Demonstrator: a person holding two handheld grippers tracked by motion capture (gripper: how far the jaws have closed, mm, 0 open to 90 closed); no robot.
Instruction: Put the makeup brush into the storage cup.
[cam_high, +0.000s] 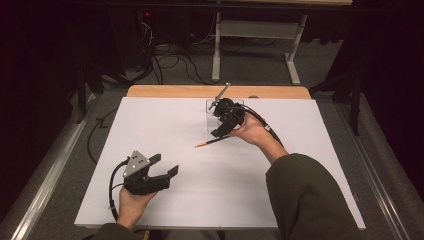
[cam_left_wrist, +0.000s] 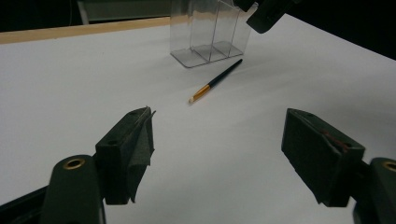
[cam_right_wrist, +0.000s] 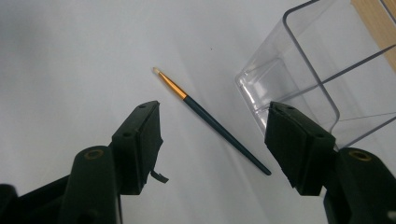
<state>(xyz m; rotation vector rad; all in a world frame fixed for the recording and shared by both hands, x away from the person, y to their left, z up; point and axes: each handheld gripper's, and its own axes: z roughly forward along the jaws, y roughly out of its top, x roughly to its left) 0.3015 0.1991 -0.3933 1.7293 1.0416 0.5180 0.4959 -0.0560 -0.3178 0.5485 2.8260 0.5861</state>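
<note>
A thin paintbrush (cam_high: 212, 142) with a dark blue handle, gold ferrule and pale tip lies flat on the white table (cam_high: 200, 195). Just beyond it stands a clear plastic holder (cam_high: 211, 120) with compartments. My right gripper (cam_high: 222, 131) hovers over the brush's handle end beside the holder. In the right gripper view its jaws (cam_right_wrist: 215, 109) stand open either side of the brush (cam_right_wrist: 210, 119) without touching it, the holder (cam_right_wrist: 299, 70) at the right. My left gripper (cam_high: 166, 164) rests open near the front left, with nothing between its jaws (cam_left_wrist: 219, 135). It faces the brush (cam_left_wrist: 215, 81) and holder (cam_left_wrist: 210, 32).
A wooden strip (cam_high: 215, 91) runs along the table's far edge. Beyond it, cables (cam_high: 170, 62) and a white desk frame (cam_high: 255, 45) sit on the grey floor. Metal rails (cam_high: 50, 175) flank the table. The person's right sleeve (cam_high: 310, 200) covers the front right.
</note>
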